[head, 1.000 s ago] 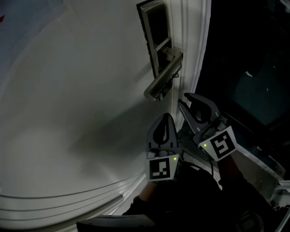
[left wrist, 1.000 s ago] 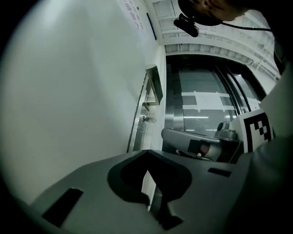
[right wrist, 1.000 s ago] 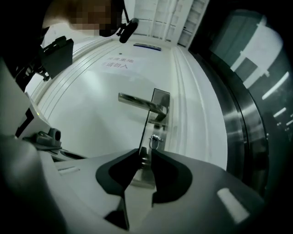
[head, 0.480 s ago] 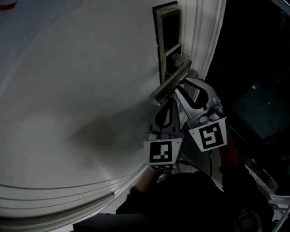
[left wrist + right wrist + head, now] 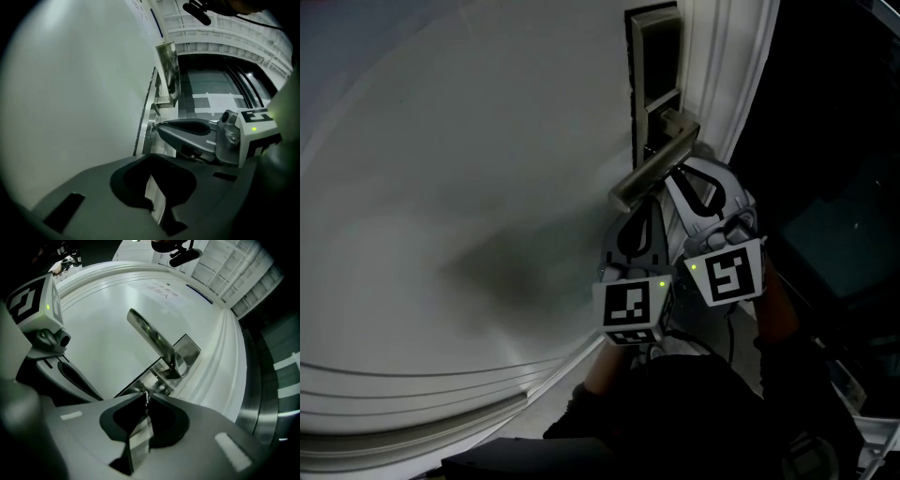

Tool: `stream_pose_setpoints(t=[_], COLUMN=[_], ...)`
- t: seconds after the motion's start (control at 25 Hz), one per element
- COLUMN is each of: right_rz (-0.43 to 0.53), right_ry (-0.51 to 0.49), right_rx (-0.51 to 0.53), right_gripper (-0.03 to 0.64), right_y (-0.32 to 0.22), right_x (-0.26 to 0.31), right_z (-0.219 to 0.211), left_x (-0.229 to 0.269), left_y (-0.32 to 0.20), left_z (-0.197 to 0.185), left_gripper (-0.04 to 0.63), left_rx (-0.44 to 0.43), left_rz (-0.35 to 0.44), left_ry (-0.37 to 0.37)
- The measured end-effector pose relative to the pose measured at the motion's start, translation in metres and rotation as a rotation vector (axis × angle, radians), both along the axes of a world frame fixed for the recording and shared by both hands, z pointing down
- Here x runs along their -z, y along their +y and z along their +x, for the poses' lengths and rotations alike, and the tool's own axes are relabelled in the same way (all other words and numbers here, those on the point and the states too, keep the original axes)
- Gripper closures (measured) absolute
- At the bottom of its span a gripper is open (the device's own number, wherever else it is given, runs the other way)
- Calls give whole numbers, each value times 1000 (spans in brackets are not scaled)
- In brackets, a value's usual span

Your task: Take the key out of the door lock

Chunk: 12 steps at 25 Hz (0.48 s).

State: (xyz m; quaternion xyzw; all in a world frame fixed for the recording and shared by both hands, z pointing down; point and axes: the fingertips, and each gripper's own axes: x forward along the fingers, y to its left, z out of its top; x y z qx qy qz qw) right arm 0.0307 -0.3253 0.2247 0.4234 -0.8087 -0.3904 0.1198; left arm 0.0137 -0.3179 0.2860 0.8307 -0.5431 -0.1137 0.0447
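Observation:
A white door carries a metal lock plate (image 5: 656, 56) with a lever handle (image 5: 654, 172). My right gripper (image 5: 674, 180) reaches up under the handle, its tips against the plate (image 5: 149, 119) just below the lever. In the right gripper view its jaws (image 5: 146, 398) are shut on a thin toothed metal sliver, the key (image 5: 146, 395); the keyhole itself is hidden behind them. My left gripper (image 5: 648, 210) sits just left of it, shut with nothing in it, its tips (image 5: 152, 159) short of the plate.
The moulded white door frame (image 5: 727, 84) runs along the right of the plate, with a dark opening beyond it. The lever handle (image 5: 150, 333) juts out over both grippers. A person's dark sleeve (image 5: 694, 403) fills the lower part of the head view.
Both grippers have risen toward the lock: a second ago they hung well below the handle, now the right gripper's tips are tucked under it at the plate. Little has moved in the last half second.

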Motion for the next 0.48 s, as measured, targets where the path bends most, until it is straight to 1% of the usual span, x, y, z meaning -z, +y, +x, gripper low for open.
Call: stream_pose_setpoints(t=[0.28,0.48], right_rz=[-41,-41], right_ry=[-13,31], right_rx=[22,20], right_gripper=[594,597], right_y=[1,0], right_x=[0,-2], right_z=[-1,0], left_x=[4,1], left_y=[3,3], left_z=[-1,-1], left_gripper=[595,595], left_rx=[-1,4], left_rz=[2,-20], left_ry=[0,1])
